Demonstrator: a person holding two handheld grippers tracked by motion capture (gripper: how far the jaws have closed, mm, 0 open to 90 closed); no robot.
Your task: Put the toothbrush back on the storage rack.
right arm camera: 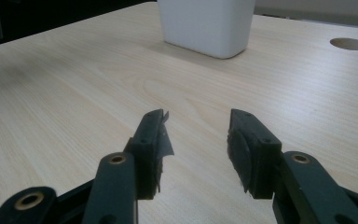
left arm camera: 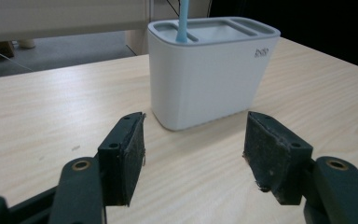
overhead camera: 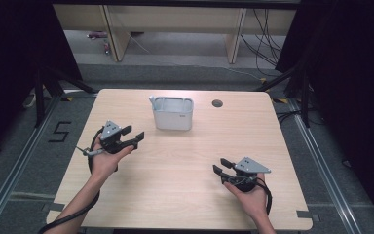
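The left tool (overhead camera: 132,136) hovers over the left part of the surface (overhead camera: 175,195), its jaws spread wide with nothing between them. It points toward a white holder (overhead camera: 173,113) that stands upright at the far middle of the surface, near the tool but not touching it. In the left gripper view the holder (left arm camera: 209,79) has a grey top divided into compartments, and a light blue handle (left arm camera: 183,21) rises from the leftmost one. The right tool (overhead camera: 222,166) sits over the near right part of the surface, held in the person's right hand (overhead camera: 248,195), its jaws also well apart and empty. It is well apart from the holder. A round hole (overhead camera: 217,103) lies in the surface to the right of the holder, near the far edge.
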